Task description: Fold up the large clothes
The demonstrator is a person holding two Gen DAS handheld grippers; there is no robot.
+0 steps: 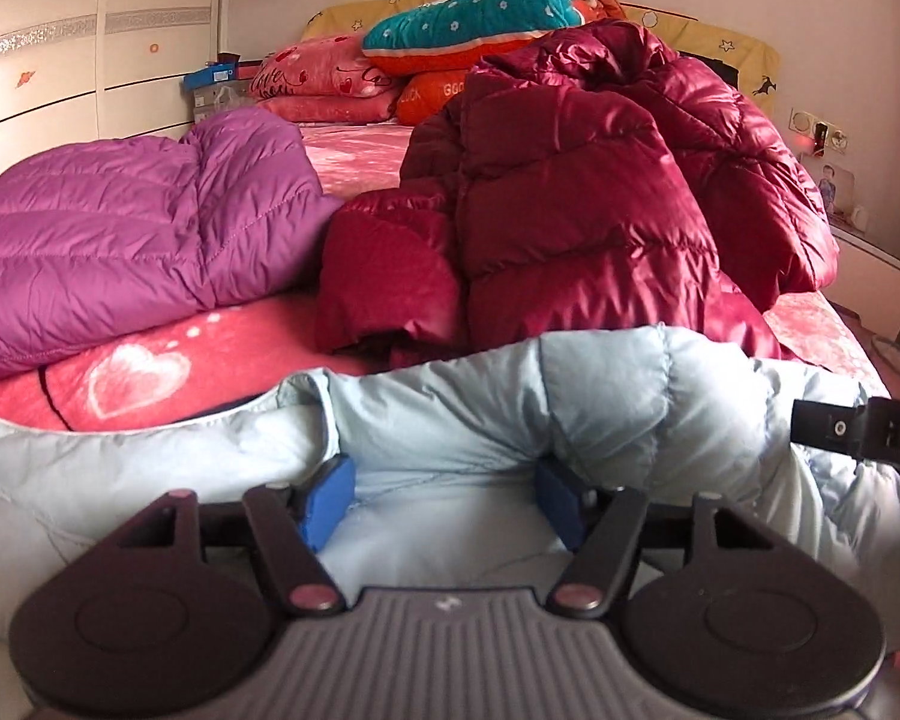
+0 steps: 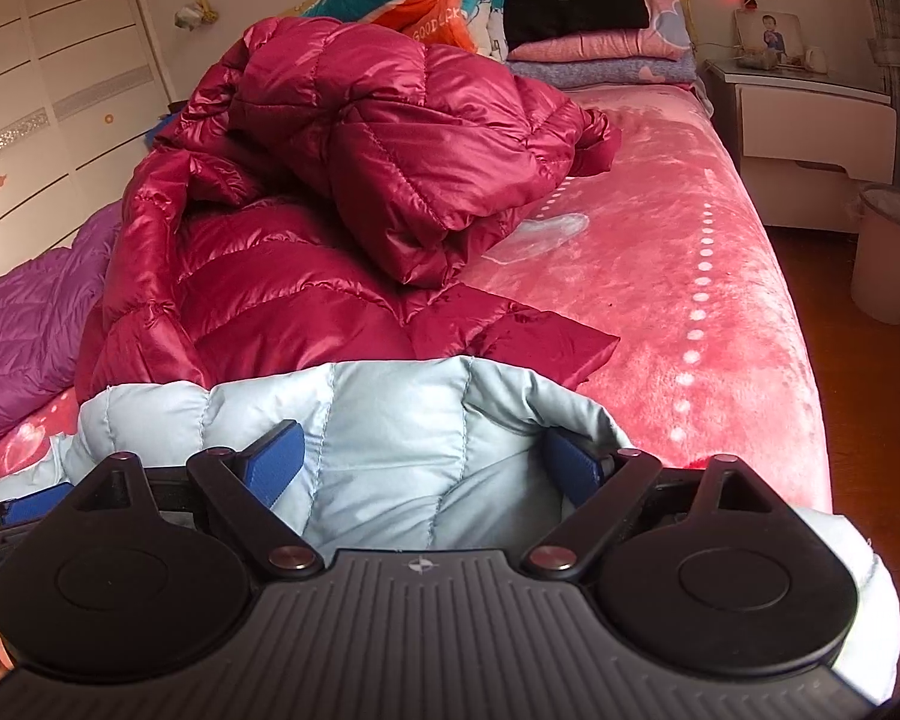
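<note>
The pale jacket point(image 1: 600, 396) lies across the bed's near edge, long axis running side to side, directly under both grippers. The left gripper point(image 1: 444, 492) and right gripper point(image 2: 426, 468) stand wide, fabric bulging between the pads; whether they pinch it cannot be told. Beyond lie the red jacket point(image 2: 342, 192) and purple jacket point(image 1: 120, 240), near the fold path.

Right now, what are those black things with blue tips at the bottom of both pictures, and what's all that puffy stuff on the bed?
Those are two grabbing tools a person holds, one per hand, each with a camera looking along its blue fingers. One picture comes from the left hand-held gripper, the other from the right hand-held gripper. Both have a pale blue jacket bunched between their fingers. Behind it on the pink bed lie a red jacket and a purple jacket.
</note>
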